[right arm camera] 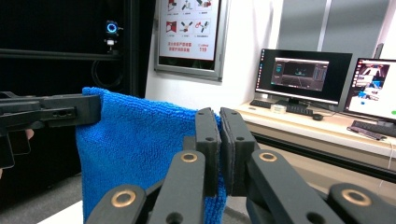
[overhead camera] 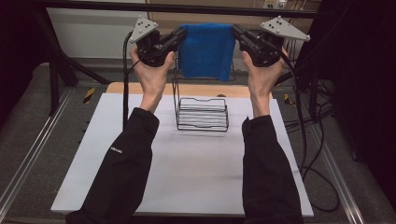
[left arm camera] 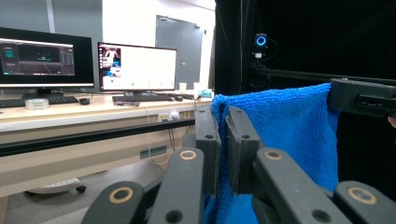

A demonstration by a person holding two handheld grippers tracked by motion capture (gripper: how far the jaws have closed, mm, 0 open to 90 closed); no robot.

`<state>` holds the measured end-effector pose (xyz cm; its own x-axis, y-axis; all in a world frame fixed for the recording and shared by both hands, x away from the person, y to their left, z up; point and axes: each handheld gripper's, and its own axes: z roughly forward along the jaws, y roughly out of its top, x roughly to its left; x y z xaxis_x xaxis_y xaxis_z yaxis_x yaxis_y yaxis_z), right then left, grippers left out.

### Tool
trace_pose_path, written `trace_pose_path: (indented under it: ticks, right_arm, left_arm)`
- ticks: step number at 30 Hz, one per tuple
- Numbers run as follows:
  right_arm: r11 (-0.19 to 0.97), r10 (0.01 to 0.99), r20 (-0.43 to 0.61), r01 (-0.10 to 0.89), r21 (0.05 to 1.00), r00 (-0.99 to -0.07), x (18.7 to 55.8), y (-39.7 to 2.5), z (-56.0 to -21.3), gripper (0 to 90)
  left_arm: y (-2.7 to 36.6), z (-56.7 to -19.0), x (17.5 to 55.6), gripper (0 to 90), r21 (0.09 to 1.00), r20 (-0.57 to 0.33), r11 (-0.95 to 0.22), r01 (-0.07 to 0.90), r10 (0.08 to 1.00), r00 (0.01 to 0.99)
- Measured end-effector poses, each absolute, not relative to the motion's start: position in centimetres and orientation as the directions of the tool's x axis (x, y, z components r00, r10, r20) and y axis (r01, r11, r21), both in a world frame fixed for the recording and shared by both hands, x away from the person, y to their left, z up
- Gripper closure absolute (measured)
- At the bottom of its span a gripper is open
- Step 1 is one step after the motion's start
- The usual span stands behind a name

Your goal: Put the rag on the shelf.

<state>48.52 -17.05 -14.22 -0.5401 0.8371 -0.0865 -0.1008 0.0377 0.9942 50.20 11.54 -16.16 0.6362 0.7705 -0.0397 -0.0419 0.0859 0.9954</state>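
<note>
A blue towel [overhead camera: 207, 50] hangs stretched between my two grippers, held high above the far side of the table. My left gripper [overhead camera: 182, 33] is shut on the towel's upper left corner, and my right gripper [overhead camera: 236, 31] is shut on its upper right corner. In the left gripper view the towel [left arm camera: 289, 135] is pinched between the jaws of the left gripper [left arm camera: 223, 116]. The right gripper view shows the towel [right arm camera: 140, 154] clamped in the right gripper [right arm camera: 219, 116]. A black wire rack [overhead camera: 202, 112] stands on the white table [overhead camera: 187, 172] below the towel.
The rack's tall wire frame rises behind the towel's lower edge. Cables trail off the table's right side [overhead camera: 313, 140]. A wooden strip [overhead camera: 140, 88] runs along the table's far edge. Desks with monitors [left arm camera: 135, 67] stand in the room beyond.
</note>
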Motion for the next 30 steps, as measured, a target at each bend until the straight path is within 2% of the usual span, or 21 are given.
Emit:
trace_pose_path:
  ticks: [15,30]
  right_arm:
    - [0.090,0.834,-0.120,-0.082,0.993,-0.538,51.4,-16.3,-14.7,87.2]
    - [0.134,0.820,-0.129,-0.032,0.990,-0.557,51.7,-16.6,-17.2,87.2]
  left_arm:
    - [12.0,-17.4,52.3,84.2,0.997,-0.023,0.064,-0.044,0.786,0.618]
    - [12.2,-20.0,52.2,84.2,1.000,0.006,0.007,-0.018,0.768,0.640]
